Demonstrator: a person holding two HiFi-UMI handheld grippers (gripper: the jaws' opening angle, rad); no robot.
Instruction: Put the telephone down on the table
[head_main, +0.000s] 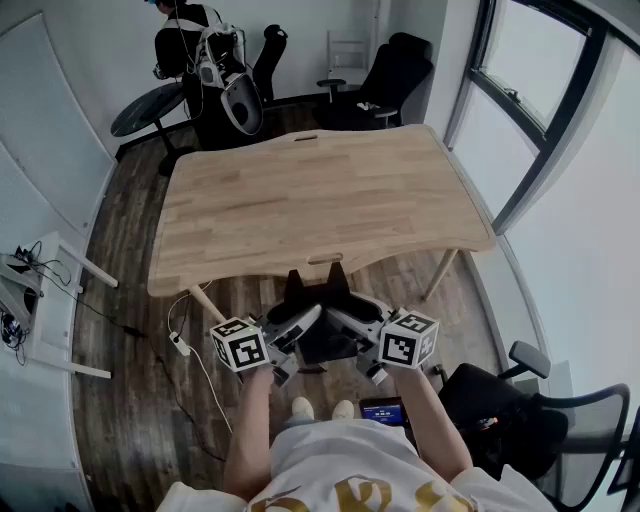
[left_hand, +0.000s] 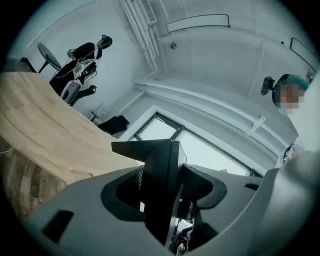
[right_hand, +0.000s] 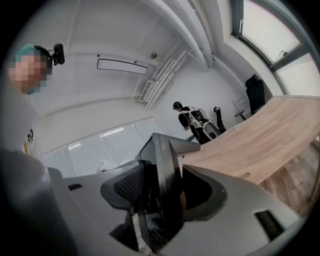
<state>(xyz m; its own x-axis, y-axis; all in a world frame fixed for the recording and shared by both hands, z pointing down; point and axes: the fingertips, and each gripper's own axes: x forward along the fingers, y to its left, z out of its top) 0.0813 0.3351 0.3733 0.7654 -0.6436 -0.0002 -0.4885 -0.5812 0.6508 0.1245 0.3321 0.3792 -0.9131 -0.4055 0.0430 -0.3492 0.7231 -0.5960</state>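
A black telephone (head_main: 320, 312), with two upright prongs at its far end, hangs in the air just before the near edge of the bare wooden table (head_main: 320, 200). My left gripper (head_main: 298, 328) grips its left side and my right gripper (head_main: 352, 326) grips its right side. In the left gripper view the telephone (left_hand: 161, 185) fills the gap between the jaws of the left gripper (left_hand: 165, 192). The right gripper view shows the telephone (right_hand: 162, 180) wedged the same way in the right gripper (right_hand: 159, 195). Both pairs of pads press on it.
A person (head_main: 212, 55) with equipment stands behind the table next to a round dark side table (head_main: 145, 105). Black office chairs stand at the back right (head_main: 392, 78) and near right (head_main: 535, 415). A white rack (head_main: 40, 300) and floor cables (head_main: 180, 345) are at the left.
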